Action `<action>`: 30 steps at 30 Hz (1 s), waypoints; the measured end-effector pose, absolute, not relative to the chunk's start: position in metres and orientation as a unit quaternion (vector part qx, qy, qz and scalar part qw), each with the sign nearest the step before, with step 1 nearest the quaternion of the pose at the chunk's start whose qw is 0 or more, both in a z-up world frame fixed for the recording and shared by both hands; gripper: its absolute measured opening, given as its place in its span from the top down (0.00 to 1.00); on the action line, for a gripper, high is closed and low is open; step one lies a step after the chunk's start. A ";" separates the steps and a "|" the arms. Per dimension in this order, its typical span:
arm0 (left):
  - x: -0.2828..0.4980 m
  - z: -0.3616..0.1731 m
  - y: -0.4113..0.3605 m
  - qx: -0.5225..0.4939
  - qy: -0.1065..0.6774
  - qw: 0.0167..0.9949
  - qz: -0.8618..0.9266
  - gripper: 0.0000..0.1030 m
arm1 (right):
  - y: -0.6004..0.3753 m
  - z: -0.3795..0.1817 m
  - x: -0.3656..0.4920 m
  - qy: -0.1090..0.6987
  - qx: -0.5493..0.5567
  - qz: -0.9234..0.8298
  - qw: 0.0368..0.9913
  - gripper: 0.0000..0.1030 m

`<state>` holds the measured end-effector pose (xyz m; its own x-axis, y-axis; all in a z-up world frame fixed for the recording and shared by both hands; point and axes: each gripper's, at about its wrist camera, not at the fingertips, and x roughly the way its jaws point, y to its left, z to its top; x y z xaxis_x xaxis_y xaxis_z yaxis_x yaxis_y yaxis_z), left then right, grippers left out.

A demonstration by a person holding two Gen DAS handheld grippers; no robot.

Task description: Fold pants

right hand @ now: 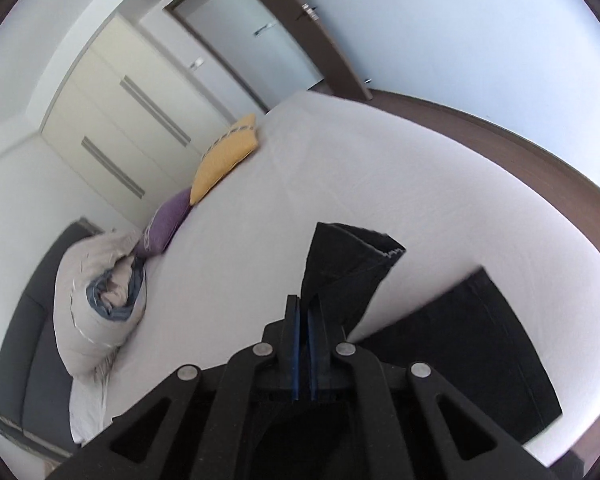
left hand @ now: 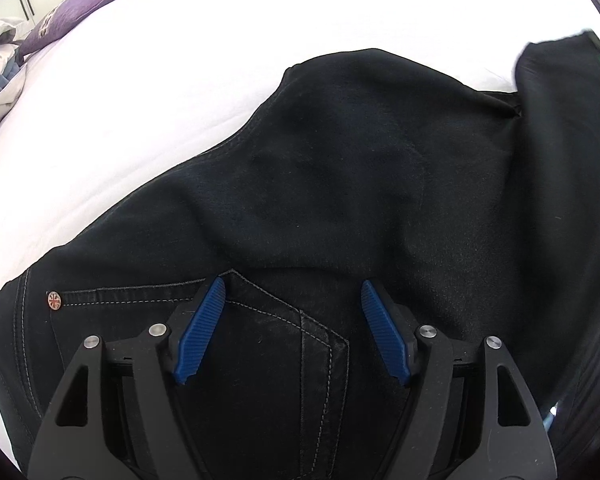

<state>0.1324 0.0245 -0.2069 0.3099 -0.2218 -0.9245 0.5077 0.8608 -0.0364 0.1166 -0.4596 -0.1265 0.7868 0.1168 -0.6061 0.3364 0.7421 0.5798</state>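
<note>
Black pants (left hand: 340,184) lie spread on a white bed, waist end with a back pocket and copper rivet (left hand: 54,301) nearest in the left wrist view. My left gripper (left hand: 292,292) points down at the pocket area, its blue pads (left hand: 198,332) standing apart, open, with nothing pinched. In the right wrist view my right gripper (right hand: 305,300) is shut on the hem end of one pant leg (right hand: 348,264), which stands lifted above the sheet. The other leg (right hand: 472,344) lies flat on the bed at the right.
The white bed sheet (right hand: 340,168) stretches far ahead. Along its left edge lie a yellow cushion (right hand: 224,160), a purple cushion (right hand: 168,222) and a rolled duvet (right hand: 100,292). A wardrobe (right hand: 112,120) and a door (right hand: 252,40) stand behind.
</note>
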 end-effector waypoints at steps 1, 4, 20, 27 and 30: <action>0.134 -0.208 0.022 0.131 0.542 0.799 -0.225 0.32 | -0.470 -0.138 0.098 0.323 0.364 -0.082 0.870 0.96; 0.135 -0.209 0.020 0.131 0.543 0.800 -0.218 0.30 | -0.495 -0.195 0.065 0.375 0.412 -0.130 0.820 0.95; 0.146 -0.214 -0.009 0.119 0.547 0.808 -0.183 0.23 | -0.521 -0.171 0.065 0.406 0.351 -0.100 0.838 0.51; 0.142 -0.216 -0.009 0.117 0.545 0.809 -0.184 0.22 | -0.545 -0.181 0.151 0.421 0.314 0.024 0.850 0.37; 0.141 -0.216 -0.009 0.117 0.545 0.809 -0.185 0.22 | -0.560 -0.201 0.172 0.431 0.327 0.026 0.841 0.37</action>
